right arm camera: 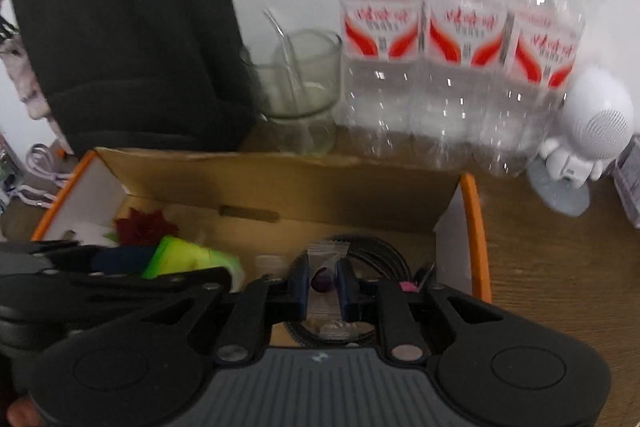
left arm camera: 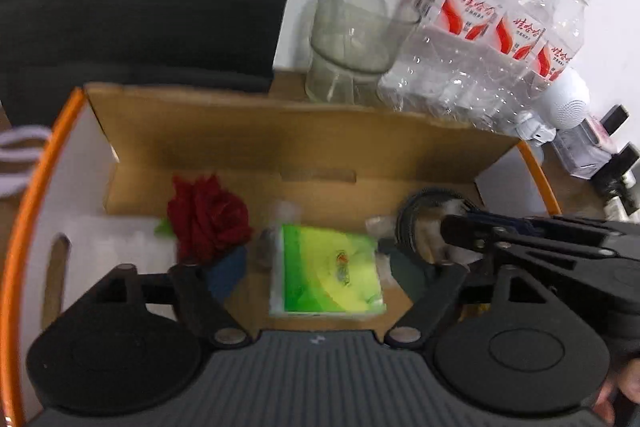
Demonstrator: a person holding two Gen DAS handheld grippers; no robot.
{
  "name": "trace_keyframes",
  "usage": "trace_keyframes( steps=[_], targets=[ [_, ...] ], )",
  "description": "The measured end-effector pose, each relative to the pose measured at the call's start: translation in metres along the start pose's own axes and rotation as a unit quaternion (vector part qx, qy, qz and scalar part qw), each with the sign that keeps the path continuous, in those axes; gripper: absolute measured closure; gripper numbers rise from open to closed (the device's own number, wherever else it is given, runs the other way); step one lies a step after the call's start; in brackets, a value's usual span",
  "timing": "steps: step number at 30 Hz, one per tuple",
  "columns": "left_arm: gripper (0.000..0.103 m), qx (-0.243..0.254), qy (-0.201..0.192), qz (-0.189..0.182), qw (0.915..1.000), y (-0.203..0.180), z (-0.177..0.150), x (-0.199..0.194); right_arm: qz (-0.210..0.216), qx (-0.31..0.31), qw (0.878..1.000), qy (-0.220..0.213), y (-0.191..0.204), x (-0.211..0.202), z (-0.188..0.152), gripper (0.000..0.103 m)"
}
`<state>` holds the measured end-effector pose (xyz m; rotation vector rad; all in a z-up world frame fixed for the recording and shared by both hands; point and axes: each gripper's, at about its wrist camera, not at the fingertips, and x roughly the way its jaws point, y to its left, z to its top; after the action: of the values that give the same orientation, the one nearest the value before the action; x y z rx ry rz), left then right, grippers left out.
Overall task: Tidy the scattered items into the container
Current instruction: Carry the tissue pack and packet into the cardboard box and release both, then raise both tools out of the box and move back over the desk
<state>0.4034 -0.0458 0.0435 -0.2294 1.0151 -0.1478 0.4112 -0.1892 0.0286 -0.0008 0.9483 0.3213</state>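
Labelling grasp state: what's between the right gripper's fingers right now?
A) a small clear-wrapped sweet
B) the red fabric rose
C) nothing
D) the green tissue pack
A: in the right wrist view the right gripper is closed on a small clear-wrapped sweet over the cardboard box; the green tissue pack and red rose lie inside the box.
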Motion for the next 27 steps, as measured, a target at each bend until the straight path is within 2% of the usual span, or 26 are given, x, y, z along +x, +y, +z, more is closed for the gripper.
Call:
trace_keyframes(
  steps=[1, 2, 7, 10, 12, 13, 16, 18, 20, 21, 23, 24, 25, 27],
  targets=[
    [0.018, -0.007, 0.001, -0.004, 1.0, 0.004, 0.0, 0.0, 0.006, 0.012, 1.0, 0.006, -0.005, 0.003, -0.001, 0.081],
    [0.013, -0.015, -0.002, -0.006, 0.9999, 0.005, -0.001, 0.0, 0.009, 0.023, 1.0, 0.011, -0.009, 0.006, -0.003, 0.069],
    [0.007, -0.03, -0.023, -0.021, 0.9991, 0.015, -0.003, -0.007, 0.026, 0.037, 0.999, 0.01, -0.01, 0.006, -0.011, 0.06],
    [0.005, 0.004, -0.047, -0.007, 0.9989, 0.015, -0.011, -0.023, 0.028, 0.04, 0.999, 0.009, -0.007, 0.001, -0.018, 0.051],
    [0.005, 0.016, -0.057, -0.014, 0.9982, 0.014, -0.014, -0.038, 0.024, 0.038, 0.999, 0.005, -0.004, -0.006, -0.019, 0.038],
    [0.005, 0.015, -0.063, -0.014, 0.9978, 0.015, -0.014, -0.048, 0.022, 0.035, 0.999, -0.004, -0.003, -0.011, -0.019, 0.037],
    [0.004, 0.017, -0.08, 0.008, 0.9966, 0.014, -0.011, -0.083, 0.02, 0.033, 0.999, -0.017, 0.002, -0.035, -0.011, 0.035],
    [0.003, 0.019, -0.081, 0.037, 0.9958, 0.01, -0.009, -0.102, 0.014, 0.028, 0.999, -0.026, 0.008, -0.056, -0.005, 0.023],
    [0.002, 0.025, -0.082, 0.063, 0.9943, 0.006, -0.012, -0.12, 0.001, 0.019, 0.999, -0.03, 0.014, -0.078, -0.002, 0.016],
    [0.002, 0.029, -0.087, 0.073, 0.9931, 0.004, -0.016, -0.128, -0.006, 0.015, 0.999, -0.032, 0.017, -0.089, -0.002, 0.016],
    [0.001, 0.04, -0.123, 0.098, 0.9868, 0.0, -0.032, -0.146, -0.019, 0.008, 0.999, -0.041, 0.023, -0.11, -0.009, 0.016],
    [0.001, 0.05, -0.157, 0.109, 0.9802, -0.002, -0.045, -0.157, -0.027, 0.004, 0.998, -0.05, 0.026, -0.119, -0.015, 0.016],
    [0.0, 0.065, -0.204, 0.118, 0.9696, -0.004, -0.061, -0.169, -0.033, 0.0, 0.997, -0.072, 0.03, -0.131, -0.024, 0.016],
    [0.0, 0.092, -0.295, 0.124, 0.943, -0.006, -0.098, -0.186, -0.031, -0.017, 0.987, -0.154, 0.035, -0.158, -0.051, 0.015]
  ],
)
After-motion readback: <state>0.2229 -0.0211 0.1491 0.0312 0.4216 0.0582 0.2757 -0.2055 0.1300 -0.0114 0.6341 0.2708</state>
